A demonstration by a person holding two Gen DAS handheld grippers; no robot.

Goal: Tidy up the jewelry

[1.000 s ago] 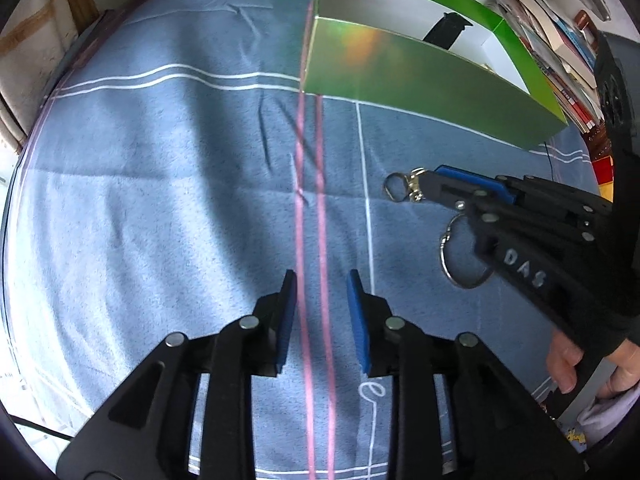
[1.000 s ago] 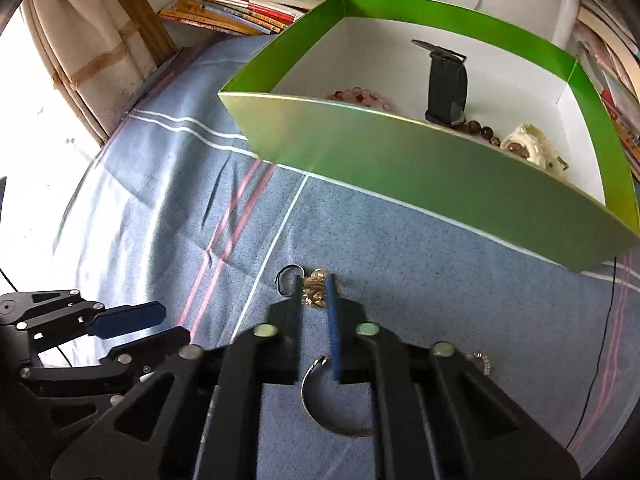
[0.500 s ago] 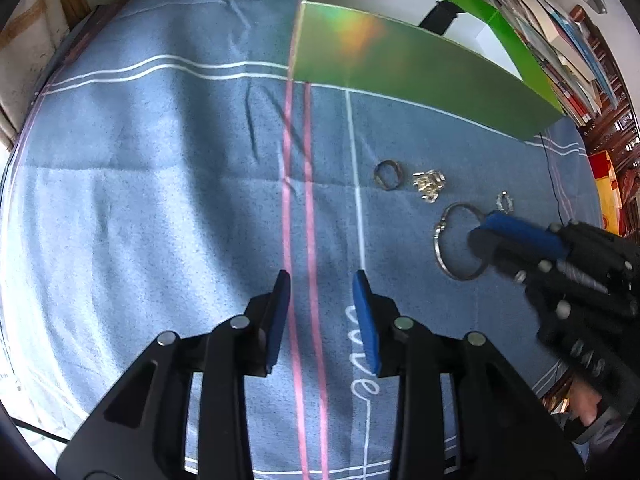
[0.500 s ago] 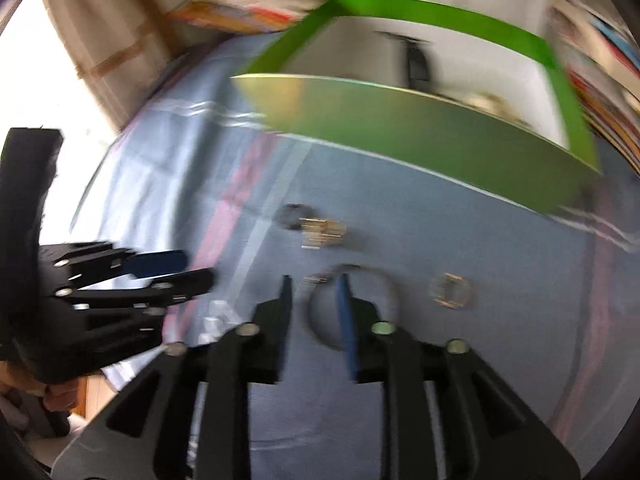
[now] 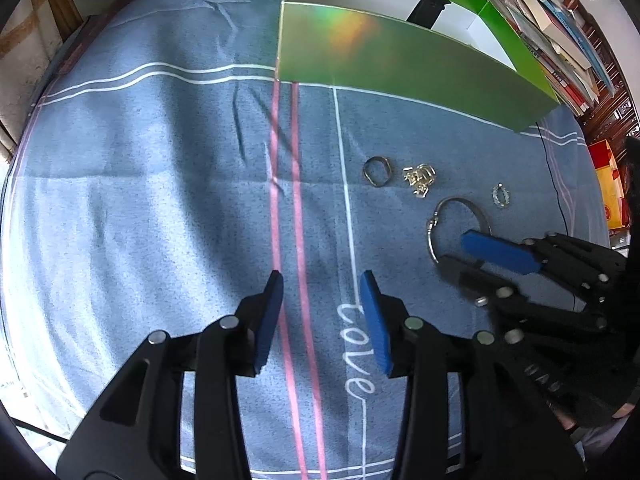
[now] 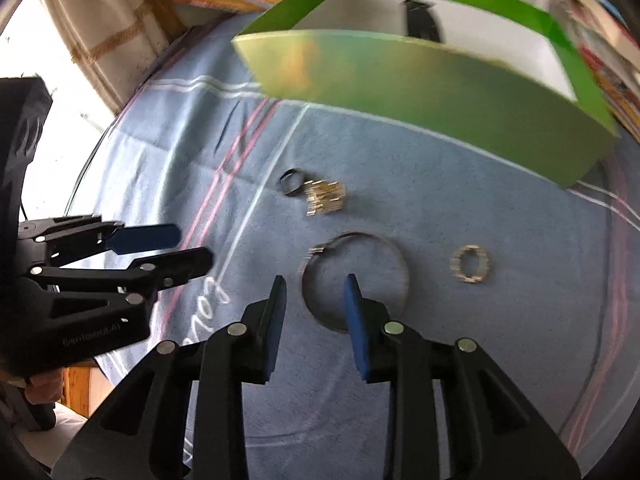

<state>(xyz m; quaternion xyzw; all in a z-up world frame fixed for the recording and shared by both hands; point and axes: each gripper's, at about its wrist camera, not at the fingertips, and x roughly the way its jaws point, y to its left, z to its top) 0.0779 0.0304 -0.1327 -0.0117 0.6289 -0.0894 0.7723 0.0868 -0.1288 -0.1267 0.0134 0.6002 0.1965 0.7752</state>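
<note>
Surface: blue cloth (image 5: 160, 208) with white and pink stripes and a stitched word; all loose pieces lie on it.
Large ring (image 6: 356, 280): thin silver hoop, flat on the cloth, in front of the green box and well apart from it. Not held.
Small dark ring (image 5: 377, 171): left of the charm cluster, just beside it; the right view blurs the two together.
Charm cluster (image 5: 419, 178): small pale-gold bits, sharp in the left view only.
Small sparkly ring (image 6: 471, 263): to the right of the large ring, apart from it.
Green box (image 5: 400, 60): open top, white inside, at the far side of the cloth. A black upright item (image 6: 420, 20) stands inside; other contents hidden by the near wall.
Left gripper (image 5: 322, 286): jaws apart and just been widening, nothing between them, over the pink stripes.
Right gripper (image 6: 314, 286): jaws parted, nothing pinched; its right blue pad (image 6: 354, 300) overlaps the hoop's inside. The left view shows its tips at the hoop's near edge; contact cannot be told.
Left view only: books (image 5: 560, 48) beside the box.
Right view only: a person's fingers (image 6: 42, 390) under the left tool.
</note>
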